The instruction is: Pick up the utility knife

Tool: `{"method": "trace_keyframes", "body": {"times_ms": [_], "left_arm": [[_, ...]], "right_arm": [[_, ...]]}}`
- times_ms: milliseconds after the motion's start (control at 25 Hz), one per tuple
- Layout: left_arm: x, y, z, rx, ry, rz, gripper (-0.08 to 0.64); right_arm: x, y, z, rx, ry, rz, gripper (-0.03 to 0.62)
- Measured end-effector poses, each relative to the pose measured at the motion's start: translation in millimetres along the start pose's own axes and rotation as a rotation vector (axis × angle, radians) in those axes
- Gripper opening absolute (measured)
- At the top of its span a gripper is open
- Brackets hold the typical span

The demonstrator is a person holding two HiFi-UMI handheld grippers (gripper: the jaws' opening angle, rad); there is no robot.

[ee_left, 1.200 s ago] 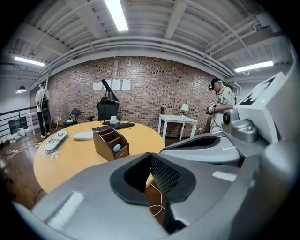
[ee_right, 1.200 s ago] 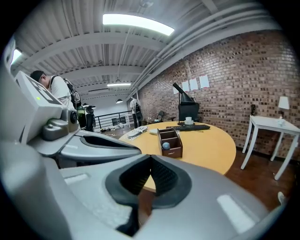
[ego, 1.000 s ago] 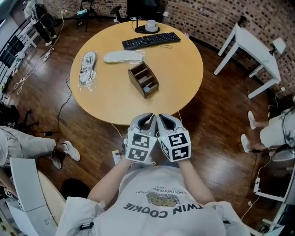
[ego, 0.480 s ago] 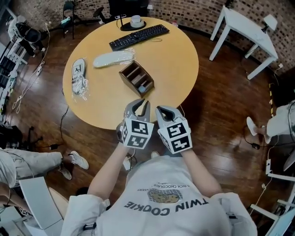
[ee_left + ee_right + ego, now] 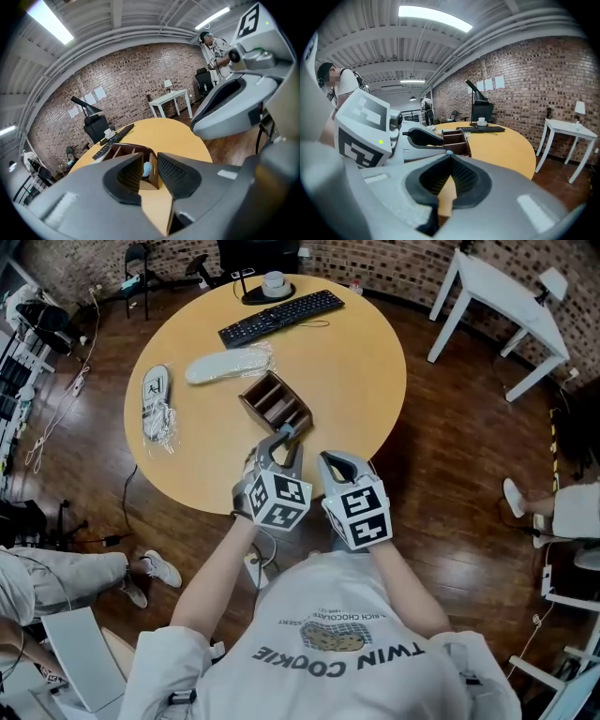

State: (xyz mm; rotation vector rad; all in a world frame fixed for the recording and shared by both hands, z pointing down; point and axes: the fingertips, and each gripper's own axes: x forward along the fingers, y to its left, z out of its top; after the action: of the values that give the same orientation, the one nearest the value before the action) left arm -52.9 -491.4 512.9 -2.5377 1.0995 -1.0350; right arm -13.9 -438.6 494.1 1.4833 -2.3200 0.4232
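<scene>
A brown wooden organiser point(image 5: 275, 404) stands on the round wooden table point(image 5: 356, 362). A light blue handle, apparently the utility knife point(image 5: 146, 168), sticks up from its near compartment point(image 5: 287, 430). My left gripper point(image 5: 285, 439) hangs over the table's near edge, just short of the organiser and pointing at it. Its jaws point(image 5: 150, 161) have just been opening; the knife shows through the gap, beyond the tips, with nothing between them. My right gripper point(image 5: 330, 463) is beside it on the right, at the table's edge, with its tips point(image 5: 450, 157) together and nothing held.
A black keyboard point(image 5: 281, 313) and a cup on a black base point(image 5: 274, 284) lie at the far side. A white insole point(image 5: 228, 363) and a bagged shoe sole point(image 5: 156, 399) lie on the left. A white desk point(image 5: 506, 296) stands off to the right.
Both grippers have moved forward from in front of my chest to the table's near edge. The left one has rolled, reached towards the organiser, and its jaws have parted.
</scene>
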Motion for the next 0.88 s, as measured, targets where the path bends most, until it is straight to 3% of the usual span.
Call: {"method": "trace_keyframes", "body": {"times_ms": [520,880], "left_arm": [[42.6,5.5,-12.2,0.170,0.050,-0.022,0.132],[56.3,1.7,-23.7,0.229,0.122,-0.030,0.124]], "right_arm": [[12.9,-33.5,1.9,0.041,0.005,-0.040,-0.005],[17.1,-40.0,-2.3,0.064,0.025,-0.048,-0.005]]}}
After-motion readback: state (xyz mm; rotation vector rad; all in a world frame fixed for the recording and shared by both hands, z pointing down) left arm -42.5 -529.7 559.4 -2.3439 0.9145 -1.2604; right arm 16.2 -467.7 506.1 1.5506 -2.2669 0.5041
